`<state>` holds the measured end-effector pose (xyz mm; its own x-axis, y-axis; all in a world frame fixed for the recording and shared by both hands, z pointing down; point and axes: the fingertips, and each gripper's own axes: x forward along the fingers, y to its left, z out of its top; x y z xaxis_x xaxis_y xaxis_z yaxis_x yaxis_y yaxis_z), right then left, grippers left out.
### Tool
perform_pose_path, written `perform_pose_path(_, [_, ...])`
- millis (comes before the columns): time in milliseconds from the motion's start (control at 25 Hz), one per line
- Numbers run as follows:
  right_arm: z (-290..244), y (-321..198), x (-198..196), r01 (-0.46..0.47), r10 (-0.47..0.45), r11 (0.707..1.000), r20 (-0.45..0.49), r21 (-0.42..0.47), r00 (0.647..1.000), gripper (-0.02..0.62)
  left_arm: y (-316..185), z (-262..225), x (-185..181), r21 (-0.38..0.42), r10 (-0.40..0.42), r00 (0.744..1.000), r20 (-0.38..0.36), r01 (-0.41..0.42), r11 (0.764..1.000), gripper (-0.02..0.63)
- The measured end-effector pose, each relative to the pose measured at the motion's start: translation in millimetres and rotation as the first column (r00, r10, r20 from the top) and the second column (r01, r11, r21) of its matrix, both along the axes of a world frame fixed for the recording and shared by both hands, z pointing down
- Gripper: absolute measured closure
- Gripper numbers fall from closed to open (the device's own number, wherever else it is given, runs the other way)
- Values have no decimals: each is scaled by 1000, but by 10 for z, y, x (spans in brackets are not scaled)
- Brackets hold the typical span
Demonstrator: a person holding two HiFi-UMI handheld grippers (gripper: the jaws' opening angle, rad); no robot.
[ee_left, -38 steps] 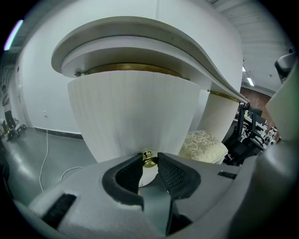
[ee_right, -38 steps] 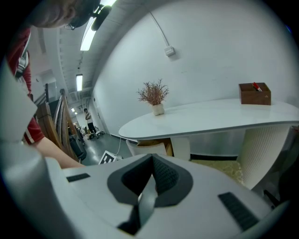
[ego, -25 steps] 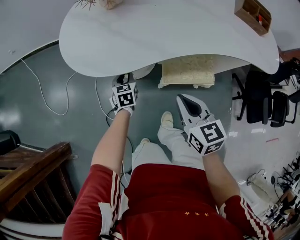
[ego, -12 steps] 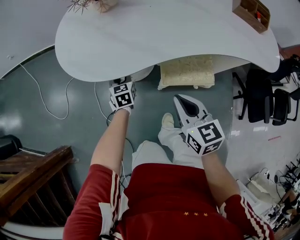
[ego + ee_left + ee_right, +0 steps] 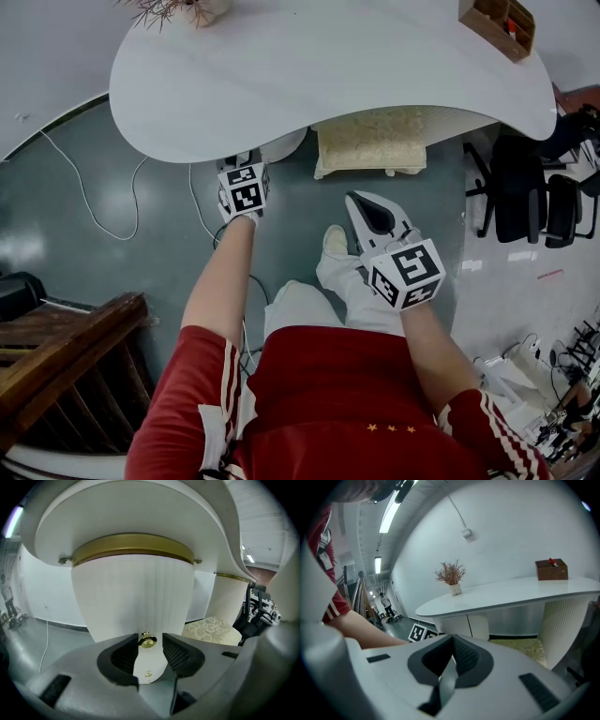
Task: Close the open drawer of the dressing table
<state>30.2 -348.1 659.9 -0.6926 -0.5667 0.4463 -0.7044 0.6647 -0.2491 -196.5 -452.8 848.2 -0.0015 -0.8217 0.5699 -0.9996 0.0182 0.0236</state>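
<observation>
The white dressing table (image 5: pixel 328 66) has a ribbed white pedestal front (image 5: pixel 133 597) with a gold band under the top. A small gold knob (image 5: pixel 147 641) sticks out of that front. My left gripper (image 5: pixel 150 644) is right at the pedestal (image 5: pixel 284 145), just under the table's edge, with the knob between its jaws. The jaws are opening, and a gap shows between the knob and the right pad. In the head view the left gripper (image 5: pixel 246 161) is partly hidden under the top. My right gripper (image 5: pixel 361 199) hangs over the floor, apart from the table, shut with nothing in it (image 5: pixel 453 641).
A cream upholstered stool (image 5: pixel 370 141) stands under the table to the right of the pedestal. On the top are a wooden box (image 5: pixel 497 23) and a dried plant (image 5: pixel 178 9). Black chairs (image 5: pixel 534 202) stand at the right, a wooden railing (image 5: pixel 66 347) at the lower left, a cable (image 5: pixel 84 187) on the floor.
The left gripper has edged slightly closer in under the table's edge. The right gripper has kept its place.
</observation>
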Motion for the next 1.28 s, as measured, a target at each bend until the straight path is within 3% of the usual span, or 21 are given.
perform_pose_path(40, [-8, 26, 15, -2, 2, 1000, 1, -5, 1000, 589, 5, -2, 22, 3, 21, 1000, 17, -21, 1000, 425])
perform_pose_path(160, [-43, 83, 82, -8, 8, 1000, -1, -12, 1000, 589, 57, -28, 59, 1, 40, 999, 34, -41, 999, 405])
perform_pose_path(480, [-228, 232, 216, -40, 39, 999, -26, -27, 999, 589, 457, -226, 112, -25, 19, 1000, -22, -19, 999, 430])
perform_pose_path(640, [-464, 431, 201, -33, 32, 999, -39, -36, 999, 589, 912, -472, 184, -29, 23, 998, -57, -24, 999, 442])
perform_pose_path(880, [-922, 539, 95, 22, -22, 1000, -91, 6, 996, 589, 1519, -1070, 265, 1, 65, 993, -97, -65, 998, 433])
perform_pose_path(1040, [-1247, 709, -3, 22, -19, 999, -86, 40, 996, 589, 1881, -1539, 290, 44, 80, 983, -166, -74, 996, 430])
perform_pose_path(1280, [-1722, 1144, -191, -45, 45, 997, -6, 63, 999, 589, 2426, -2332, 418, 126, 232, 952, -202, -210, 970, 430])
